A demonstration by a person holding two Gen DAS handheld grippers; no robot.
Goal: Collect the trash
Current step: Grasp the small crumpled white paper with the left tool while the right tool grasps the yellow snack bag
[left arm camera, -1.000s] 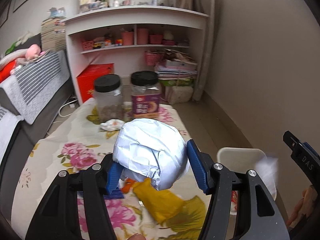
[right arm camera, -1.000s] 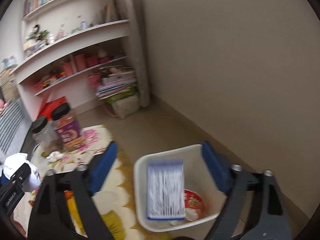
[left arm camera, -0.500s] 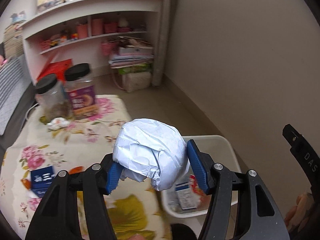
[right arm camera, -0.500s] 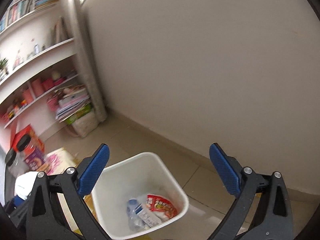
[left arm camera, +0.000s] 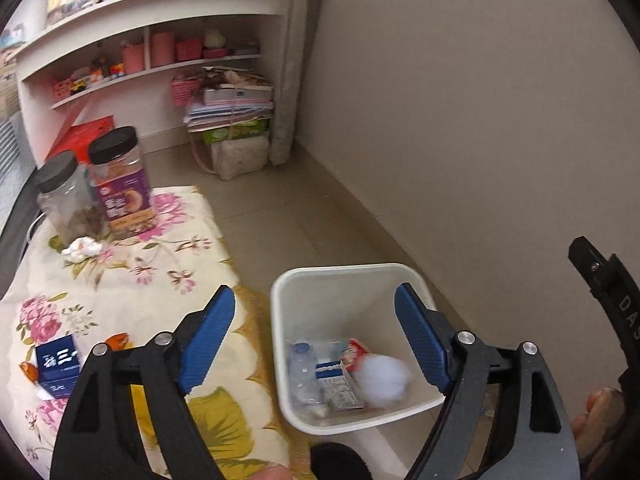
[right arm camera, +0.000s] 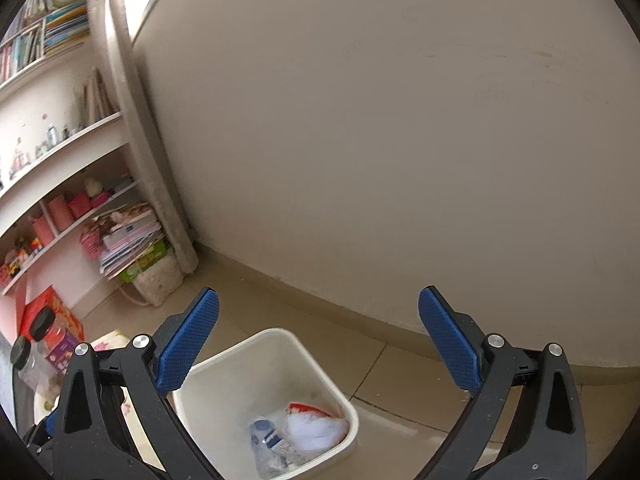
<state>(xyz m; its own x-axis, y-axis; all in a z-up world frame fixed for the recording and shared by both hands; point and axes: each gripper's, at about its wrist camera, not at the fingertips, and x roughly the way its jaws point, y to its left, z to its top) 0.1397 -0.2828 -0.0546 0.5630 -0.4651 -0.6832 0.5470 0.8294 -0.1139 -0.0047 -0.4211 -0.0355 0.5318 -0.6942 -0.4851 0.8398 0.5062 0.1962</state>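
Note:
A white trash bin (left arm camera: 344, 276) stands on the floor beside the table; it also shows in the right wrist view (right arm camera: 224, 364). Inside lie a white crumpled paper ball (left arm camera: 382, 378), a plastic bottle (left arm camera: 302, 372), a small carton (left arm camera: 338, 386) and a red wrapper (left arm camera: 356, 350). My left gripper (left arm camera: 312, 332) is open and empty above the bin. My right gripper (right arm camera: 318, 338) is open and empty, above the bin's far side. On the floral tablecloth (left arm camera: 132, 276) lie a blue box (left arm camera: 58, 368), orange scraps (left arm camera: 118, 338) and a white crumpled tissue (left arm camera: 82, 249).
Two black-lidded jars (left arm camera: 120, 184) stand at the table's far end. A white shelf unit (left arm camera: 152, 12) and a stack of books on a bag (left arm camera: 232, 120) are by the back wall. A beige wall (left arm camera: 480, 120) runs along the right, close to the bin.
My left gripper opened and let go of the white paper ball, which now lies in the bin. My right gripper stayed open and tilted up toward the wall.

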